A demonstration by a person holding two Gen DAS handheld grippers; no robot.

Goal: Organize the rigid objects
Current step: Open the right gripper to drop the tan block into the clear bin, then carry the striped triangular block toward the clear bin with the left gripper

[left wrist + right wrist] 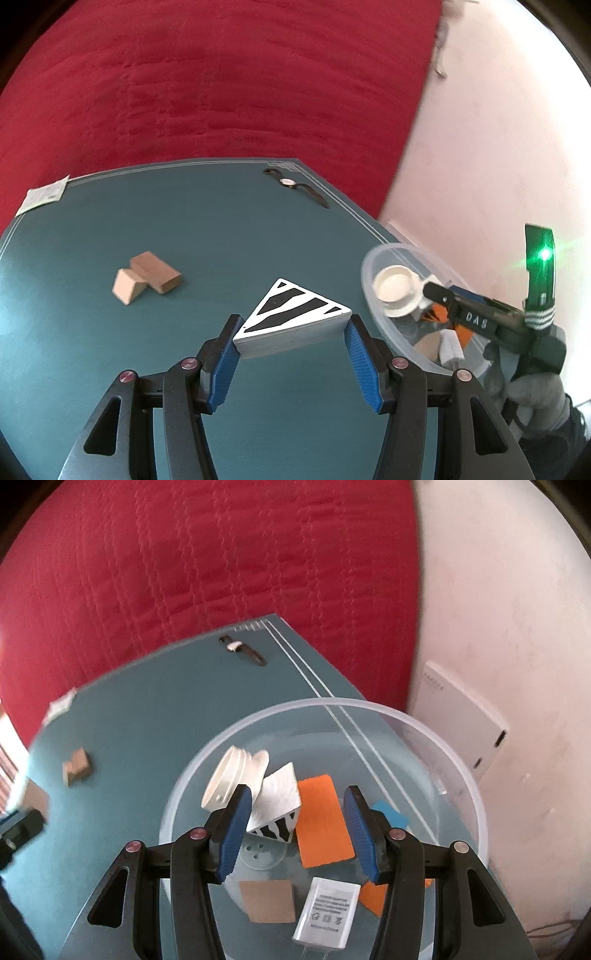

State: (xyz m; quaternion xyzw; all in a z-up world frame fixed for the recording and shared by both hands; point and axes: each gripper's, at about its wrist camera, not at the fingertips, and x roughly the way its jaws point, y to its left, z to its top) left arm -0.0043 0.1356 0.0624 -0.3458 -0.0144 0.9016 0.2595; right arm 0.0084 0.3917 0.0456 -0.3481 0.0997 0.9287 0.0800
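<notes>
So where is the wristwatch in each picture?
Left wrist view: the wristwatch lies near the far corner of the green table, upper middle of the picture.
Right wrist view: the wristwatch lies near the same far corner, above and left of the clear bowl.
Shared landmark: the wooden blocks lie on the table's left part in both.
</notes>
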